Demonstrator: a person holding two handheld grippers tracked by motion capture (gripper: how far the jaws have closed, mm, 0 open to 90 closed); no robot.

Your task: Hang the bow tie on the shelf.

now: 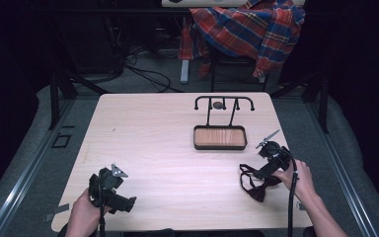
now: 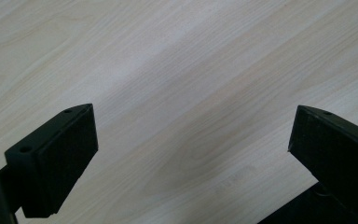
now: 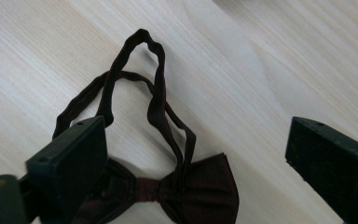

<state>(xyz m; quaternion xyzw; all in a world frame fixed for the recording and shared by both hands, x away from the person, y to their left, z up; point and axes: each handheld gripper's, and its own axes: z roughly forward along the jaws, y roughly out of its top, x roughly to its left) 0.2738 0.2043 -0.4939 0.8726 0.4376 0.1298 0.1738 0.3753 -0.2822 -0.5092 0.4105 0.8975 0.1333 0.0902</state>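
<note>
- The bow tie (image 1: 254, 181) lies flat on the table (image 1: 168, 143) near the right front corner, its thin strap (image 3: 154, 95) looped loosely on the wood beside the knot
- The right gripper (image 3: 196, 154) hovers just above the bow tie with its jaws spread wide; nothing is pinched between them yet
- The left gripper (image 2: 191, 144) waits at the near left side over bare wood, jaws also spread and holding nothing
- The stand (image 1: 220, 129), with a wooden tray at its foot and a black bar on top, stands far from the bow tie, toward the far middle; the bar carries no tie
- I judge the work is at its very beginning: the grasp, the lift and the placing on the stand are all left to do
</note>
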